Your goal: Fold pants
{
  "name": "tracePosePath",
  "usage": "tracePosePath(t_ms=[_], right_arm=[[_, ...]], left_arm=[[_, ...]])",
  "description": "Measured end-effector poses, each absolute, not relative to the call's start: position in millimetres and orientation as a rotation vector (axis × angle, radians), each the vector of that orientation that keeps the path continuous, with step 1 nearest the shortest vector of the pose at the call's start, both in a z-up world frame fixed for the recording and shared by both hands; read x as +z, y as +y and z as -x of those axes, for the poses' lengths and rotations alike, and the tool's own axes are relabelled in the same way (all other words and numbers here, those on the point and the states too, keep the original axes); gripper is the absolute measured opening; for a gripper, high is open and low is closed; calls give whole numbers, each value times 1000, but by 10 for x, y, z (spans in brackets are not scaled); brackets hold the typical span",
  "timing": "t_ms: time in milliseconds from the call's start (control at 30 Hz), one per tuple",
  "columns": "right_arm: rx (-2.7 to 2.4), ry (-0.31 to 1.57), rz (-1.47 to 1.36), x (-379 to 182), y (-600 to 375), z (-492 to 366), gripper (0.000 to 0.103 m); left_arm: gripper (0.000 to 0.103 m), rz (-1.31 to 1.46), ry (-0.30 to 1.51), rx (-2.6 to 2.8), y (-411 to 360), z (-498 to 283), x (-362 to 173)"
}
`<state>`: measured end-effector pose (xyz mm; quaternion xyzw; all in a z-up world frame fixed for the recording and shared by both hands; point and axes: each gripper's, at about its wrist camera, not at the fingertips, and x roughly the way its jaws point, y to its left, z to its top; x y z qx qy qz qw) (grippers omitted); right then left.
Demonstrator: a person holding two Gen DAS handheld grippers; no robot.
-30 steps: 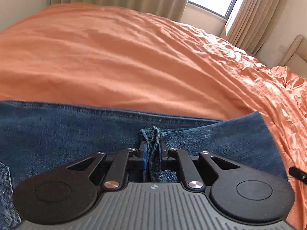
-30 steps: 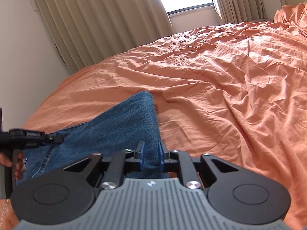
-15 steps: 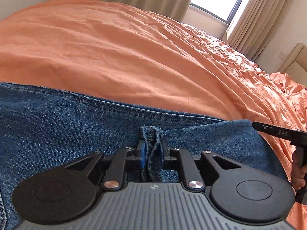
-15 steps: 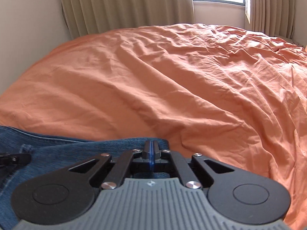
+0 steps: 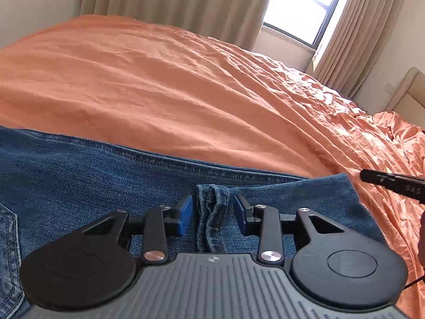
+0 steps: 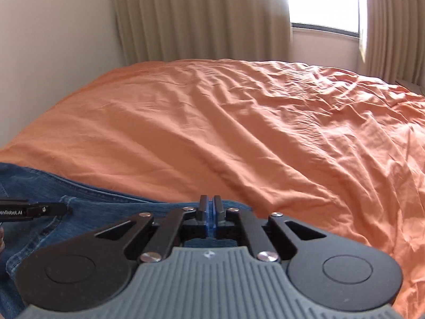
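Note:
Blue jeans (image 5: 93, 186) lie flat across the near edge of an orange bed. My left gripper (image 5: 212, 207) sits low over them and its jaws are opening. A pinched-up ridge of denim (image 5: 212, 212) stands between the blue pads (image 5: 184, 214), and neither pad touches it. The right gripper's black finger (image 5: 393, 183) pokes in from the right edge of the left wrist view. In the right wrist view my right gripper (image 6: 210, 207) is shut with nothing between its pads, just above the jeans (image 6: 106, 207) at their end. The left gripper's finger (image 6: 34, 210) shows at the left.
The wrinkled orange bedspread (image 5: 186, 93) stretches far beyond the jeans. Beige curtains (image 6: 199, 18) and a bright window (image 5: 300, 5) stand behind the bed, a wall (image 6: 53, 40) runs along the left, and a pale armchair (image 5: 406, 90) sits at the far right.
My left gripper's jaws have spread off the denim ridge they were pinching. The right gripper closed and swung round from looking along the jeans leg to looking across the bed.

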<state>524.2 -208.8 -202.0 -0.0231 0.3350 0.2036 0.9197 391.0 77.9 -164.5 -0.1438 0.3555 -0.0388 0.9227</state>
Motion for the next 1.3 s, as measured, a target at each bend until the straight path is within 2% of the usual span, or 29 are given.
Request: tracePosePath(t_ms=[200, 333, 400, 433, 567, 767, 900, 1000, 1300], right_arm=[[286, 851, 101, -2521, -2093, -5554, 0], [276, 849, 76, -2454, -2195, -5449, 0], [275, 821, 53, -2326, -2275, -5290, 0], [291, 800, 20, -2241, -2319, -5183, 4], [339, 739, -58, -2017, -2429, -4660, 4], [259, 704, -123, -2105, -2522, -3873, 11], [247, 763, -161, -2384, -2525, -3700, 11], [249, 777, -130, -2561, -2482, -3637, 11], [262, 757, -78, -2625, -2449, -3622, 11]], left_arm=[[41, 267, 754, -113, 695, -3851, -1546], [41, 253, 764, -121, 676, -3798, -1507], [41, 258, 757, -129, 670, -3763, -1463], [41, 260, 752, -133, 666, -3741, -1437], [41, 297, 743, -170, 657, -3646, -1371], [40, 259, 805, -179, 480, -3475, -1510], [28, 201, 863, -125, 398, -3358, -1691], [25, 195, 879, -103, 357, -3290, -1763], [22, 281, 882, -31, 361, -3209, -1777]])
